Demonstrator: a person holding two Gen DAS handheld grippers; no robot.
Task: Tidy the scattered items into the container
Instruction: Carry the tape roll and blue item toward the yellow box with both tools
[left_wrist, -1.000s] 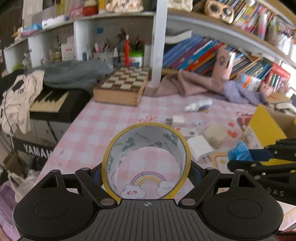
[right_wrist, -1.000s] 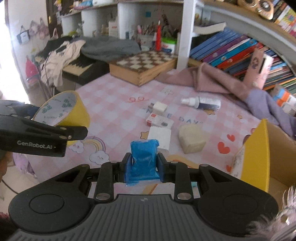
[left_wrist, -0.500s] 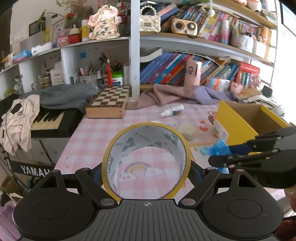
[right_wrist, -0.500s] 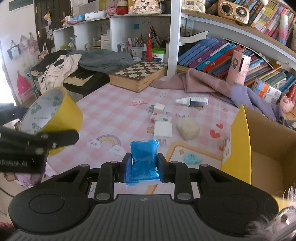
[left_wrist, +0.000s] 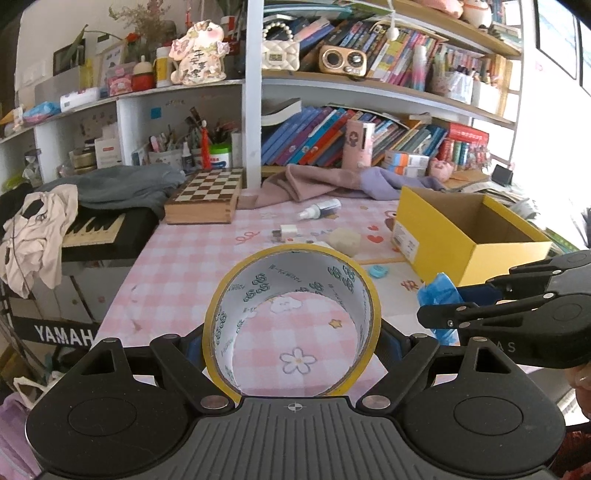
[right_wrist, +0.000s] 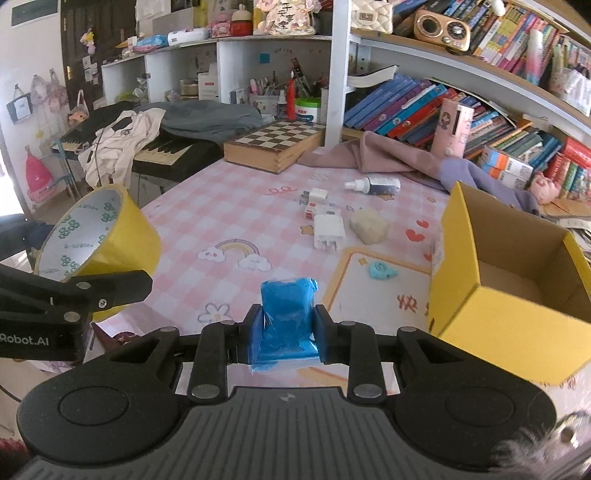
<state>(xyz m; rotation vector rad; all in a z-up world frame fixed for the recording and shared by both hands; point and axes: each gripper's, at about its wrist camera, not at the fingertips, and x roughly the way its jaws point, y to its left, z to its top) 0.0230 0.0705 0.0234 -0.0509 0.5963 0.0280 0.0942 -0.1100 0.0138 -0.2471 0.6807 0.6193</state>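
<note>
My left gripper (left_wrist: 291, 343) is shut on a wide roll of yellow tape (left_wrist: 236, 295), held up over the near edge of the pink checked table; the tape roll (right_wrist: 122, 236) also shows at the left of the right wrist view. My right gripper (right_wrist: 284, 325) is shut on a blue packet (right_wrist: 286, 317), and that packet (left_wrist: 437, 295) hangs just left of the open yellow cardboard box (left_wrist: 476, 258). The box (right_wrist: 491, 317) stands at the table's right. A white charger (right_wrist: 328, 229), a beige block (right_wrist: 369, 227), a spray bottle (right_wrist: 373, 184) and a small blue piece (right_wrist: 382, 271) lie on the table.
A wooden chess box (right_wrist: 273, 144) and crumpled pink and purple cloth (right_wrist: 399, 158) lie at the back, below shelves of books. A keyboard (left_wrist: 92, 229) draped with clothes stands off the table's left edge.
Both grippers have swung right and drawn back from the table with their loads; the yellow box has come fully into both views, and the scattered items look farther off.
</note>
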